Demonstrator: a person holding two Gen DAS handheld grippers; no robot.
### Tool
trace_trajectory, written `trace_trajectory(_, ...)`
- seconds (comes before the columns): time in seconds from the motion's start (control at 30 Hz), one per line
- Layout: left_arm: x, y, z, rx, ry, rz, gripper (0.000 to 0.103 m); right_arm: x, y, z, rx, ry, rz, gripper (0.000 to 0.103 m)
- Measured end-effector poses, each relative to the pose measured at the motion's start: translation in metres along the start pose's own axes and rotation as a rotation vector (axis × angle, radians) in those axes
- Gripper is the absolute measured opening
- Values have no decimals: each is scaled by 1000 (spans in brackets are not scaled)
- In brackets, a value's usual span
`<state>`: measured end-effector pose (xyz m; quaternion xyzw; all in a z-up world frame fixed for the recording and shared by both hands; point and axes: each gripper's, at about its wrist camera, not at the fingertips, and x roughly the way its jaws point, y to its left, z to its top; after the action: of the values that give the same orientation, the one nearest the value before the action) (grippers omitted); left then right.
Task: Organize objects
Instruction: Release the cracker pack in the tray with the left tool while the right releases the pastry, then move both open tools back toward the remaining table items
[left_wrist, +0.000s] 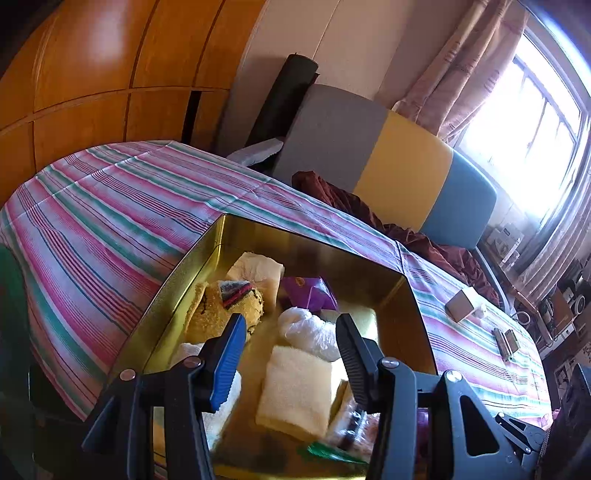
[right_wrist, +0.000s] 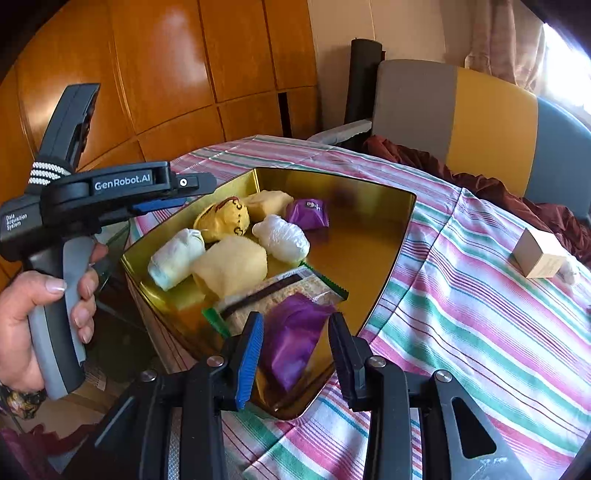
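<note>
While the right gripper hangs with its jaws spread and empty, a purple packet lies between them in the gold tin's near corner, its lower end hidden, long axis running away from the camera. Farther into the tin lie folded cloths and wrapped bundles. The left gripper, jaws likewise released, hovers level over the tin's left side, gripped by the left hand.
</note>
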<state>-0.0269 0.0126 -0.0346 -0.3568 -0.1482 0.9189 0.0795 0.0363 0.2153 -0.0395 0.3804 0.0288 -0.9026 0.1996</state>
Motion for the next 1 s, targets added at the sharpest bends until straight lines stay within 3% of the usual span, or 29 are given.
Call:
trace_trajectory(0.6, 3, -9, -7, 20, 21, -18, 51, -10, -17, 0, 79, -39, -7, 45)
trace_trajectory(1.0, 1, -40, -22, 108, 53, -117, 51, -15, -49, -7, 158, -39, -89, 54)
